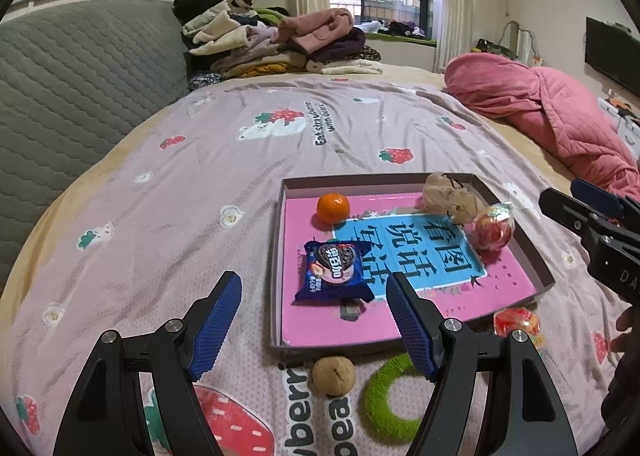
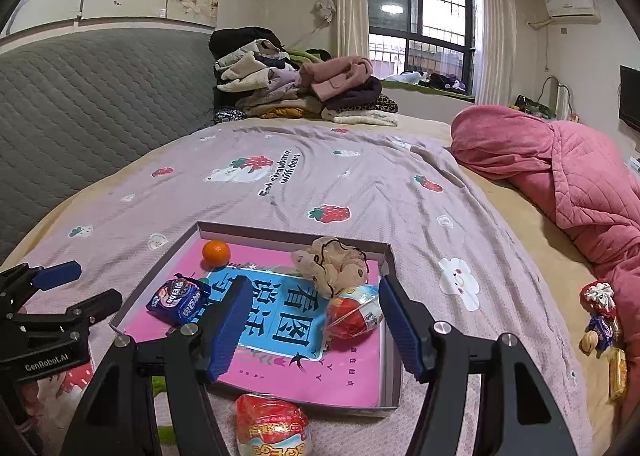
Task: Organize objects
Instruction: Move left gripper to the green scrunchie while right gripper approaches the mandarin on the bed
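Observation:
A shallow box tray (image 1: 276, 256) (image 2: 394, 296) with a pink book inside lies on the bed. It holds an orange (image 1: 333, 208) (image 2: 216, 252), a blue cookie packet (image 1: 334, 272) (image 2: 178, 302), a beige scrunchie (image 1: 448, 196) (image 2: 332, 264) and a red wrapped ball (image 1: 492, 230) (image 2: 352, 312). My left gripper (image 1: 316, 320) (image 2: 78, 288) hovers open over the tray's near left corner, short of the cookie packet. My right gripper (image 2: 316, 324) (image 1: 576, 202) is open above the tray's right side, its pads clear of the red ball.
A walnut (image 1: 334, 374), a green ring (image 1: 384, 396) and a red wrapped packet (image 1: 518, 326) (image 2: 272, 424) lie on the sheet in front of the tray. Small snacks (image 2: 600, 320) sit by the pink quilt (image 2: 560, 176) at right. Folded clothes (image 1: 272, 40) are piled far back.

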Available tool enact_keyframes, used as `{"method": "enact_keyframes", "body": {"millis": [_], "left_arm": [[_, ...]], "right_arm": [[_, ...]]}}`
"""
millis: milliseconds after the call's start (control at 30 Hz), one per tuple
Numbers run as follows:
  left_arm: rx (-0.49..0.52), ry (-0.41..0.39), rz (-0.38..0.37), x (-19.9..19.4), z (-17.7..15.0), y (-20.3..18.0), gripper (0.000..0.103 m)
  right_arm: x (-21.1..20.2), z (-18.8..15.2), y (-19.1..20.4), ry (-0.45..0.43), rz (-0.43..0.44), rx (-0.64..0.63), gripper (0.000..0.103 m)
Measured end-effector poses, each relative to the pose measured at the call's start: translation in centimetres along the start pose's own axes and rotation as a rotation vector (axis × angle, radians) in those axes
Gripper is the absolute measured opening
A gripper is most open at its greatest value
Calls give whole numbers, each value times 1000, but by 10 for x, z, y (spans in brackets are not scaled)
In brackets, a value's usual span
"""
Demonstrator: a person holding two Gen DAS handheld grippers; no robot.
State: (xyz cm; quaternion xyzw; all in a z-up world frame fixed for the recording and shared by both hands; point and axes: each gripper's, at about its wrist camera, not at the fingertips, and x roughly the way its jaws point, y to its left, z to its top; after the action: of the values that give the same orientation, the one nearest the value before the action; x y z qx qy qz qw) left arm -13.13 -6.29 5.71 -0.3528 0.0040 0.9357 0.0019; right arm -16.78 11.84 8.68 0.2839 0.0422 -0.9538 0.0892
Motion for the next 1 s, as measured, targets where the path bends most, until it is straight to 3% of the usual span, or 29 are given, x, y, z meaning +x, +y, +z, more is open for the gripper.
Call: {"method": "enact_keyframes", "body": {"millis": [600, 1000], "left_arm": [[-11, 61, -43, -8, -21, -15, 76], [7, 91, -57, -7, -40, -20, 76]], "right_arm": [[-19, -19, 2, 15, 12, -34, 66], [-30, -52, 13, 52, 32, -92, 66]]}}
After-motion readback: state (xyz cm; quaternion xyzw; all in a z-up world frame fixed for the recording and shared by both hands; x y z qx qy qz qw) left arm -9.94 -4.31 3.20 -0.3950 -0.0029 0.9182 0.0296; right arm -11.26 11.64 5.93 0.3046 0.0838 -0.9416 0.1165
